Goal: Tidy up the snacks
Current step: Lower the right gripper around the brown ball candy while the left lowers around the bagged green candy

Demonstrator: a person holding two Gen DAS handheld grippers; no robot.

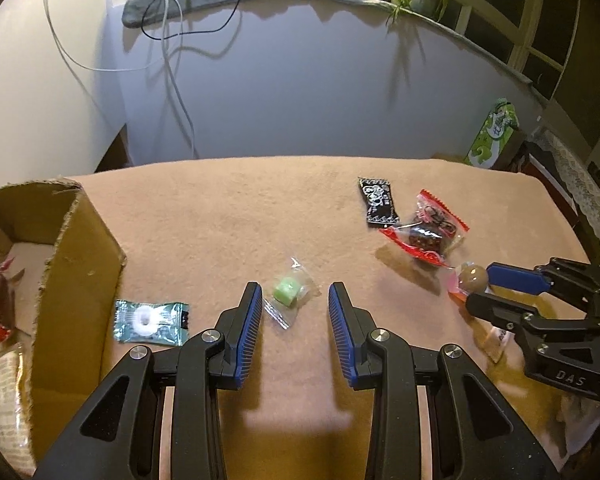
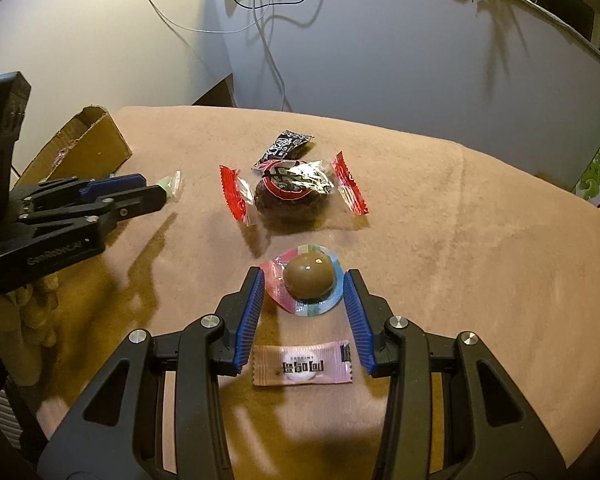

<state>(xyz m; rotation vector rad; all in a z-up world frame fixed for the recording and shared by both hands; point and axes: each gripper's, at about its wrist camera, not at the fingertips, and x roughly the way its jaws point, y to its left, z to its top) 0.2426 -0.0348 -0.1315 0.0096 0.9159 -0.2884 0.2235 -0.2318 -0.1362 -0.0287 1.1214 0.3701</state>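
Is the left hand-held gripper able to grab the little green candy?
Probably yes. The left hand-held gripper has its fingers open on either side of the green candy, with nothing between them and its wrapper.

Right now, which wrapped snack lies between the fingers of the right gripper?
The brown ball candy on its pink and blue wrapper sits between the right gripper. The pink sachet lies nearer the camera; the red-ended snack lies beyond.

Left tongs (image 1: 293,295) straddle the green candy (image 1: 287,292), untouched.
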